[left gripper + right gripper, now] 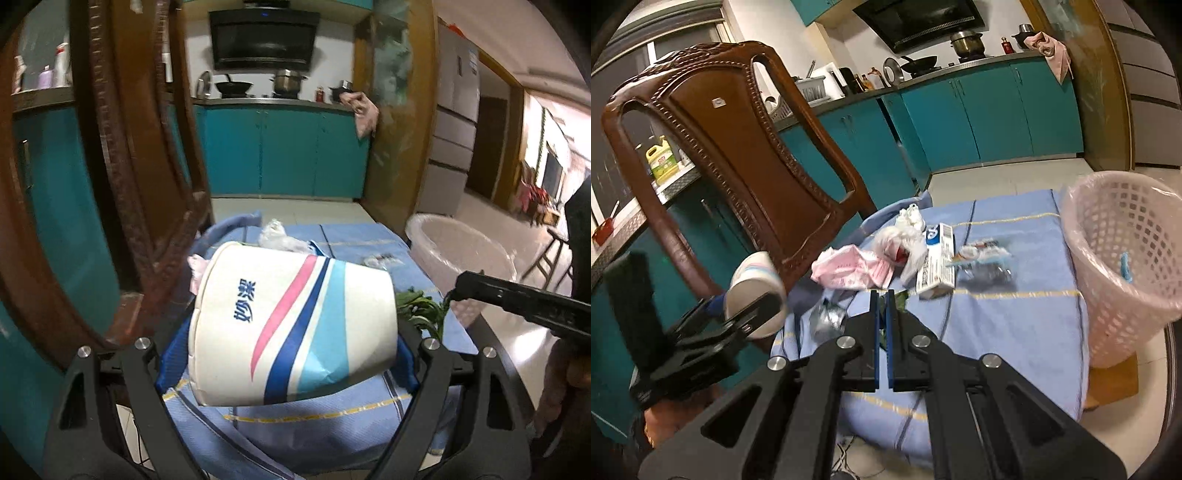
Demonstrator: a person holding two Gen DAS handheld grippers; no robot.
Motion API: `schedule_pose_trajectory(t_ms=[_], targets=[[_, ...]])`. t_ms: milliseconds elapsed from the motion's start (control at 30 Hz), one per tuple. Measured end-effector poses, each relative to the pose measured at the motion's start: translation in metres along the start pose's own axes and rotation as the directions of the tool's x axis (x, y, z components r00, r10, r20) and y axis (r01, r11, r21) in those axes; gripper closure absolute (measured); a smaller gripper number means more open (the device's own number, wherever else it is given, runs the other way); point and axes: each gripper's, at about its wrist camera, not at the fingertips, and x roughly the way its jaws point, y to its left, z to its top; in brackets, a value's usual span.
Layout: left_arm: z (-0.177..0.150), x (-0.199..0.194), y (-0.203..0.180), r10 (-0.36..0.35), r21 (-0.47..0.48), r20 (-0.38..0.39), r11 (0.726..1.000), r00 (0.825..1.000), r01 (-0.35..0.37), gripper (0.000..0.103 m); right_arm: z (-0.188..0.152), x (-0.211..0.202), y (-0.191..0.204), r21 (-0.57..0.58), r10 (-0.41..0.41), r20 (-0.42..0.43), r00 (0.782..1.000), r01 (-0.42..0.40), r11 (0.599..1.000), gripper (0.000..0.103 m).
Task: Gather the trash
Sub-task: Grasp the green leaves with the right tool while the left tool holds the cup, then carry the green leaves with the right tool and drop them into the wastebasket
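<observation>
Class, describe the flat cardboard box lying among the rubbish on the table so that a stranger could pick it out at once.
Start at the table with the blue cloth and the pink basket at its right edge. Left of the basket, near the middle of the cloth, lies the cardboard box, between a crumpled clear bag and a clear wrapper. It alone is straight-edged and rigid, white with blue print.

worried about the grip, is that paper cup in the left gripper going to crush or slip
The paper cup, clamped sideways in the left gripper, already shows a crease near its rim, so it probably crushes easily. It looks thin and empty, likely very light. Its glossy printed wall may slip.
</observation>
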Motion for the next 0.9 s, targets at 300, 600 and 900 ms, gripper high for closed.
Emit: schedule_pose_trajectory(t_ms=[300,600,900], targets=[[-0.006,0.009,-0.004,-0.004,0.020,-0.033,1.000,0.999,0.005,0.017,-0.012,-0.002,0.001,-0.008,-0.008,-0.031,0.999,0.008,1.000,0.100],[-0.006,0.013,-0.001,-0.003,0.015,-0.042,1.000,0.999,0.003,0.017,-0.014,0.000,0.002,-0.015,-0.009,-0.045,0.999,0.008,1.000,0.100],[-0.007,0.016,0.002,0.006,0.005,-0.044,1.000,0.999,-0.006,0.017,-0.012,-0.001,0.002,-0.020,-0.022,-0.045,0.999,0.021,1.000,0.100]])
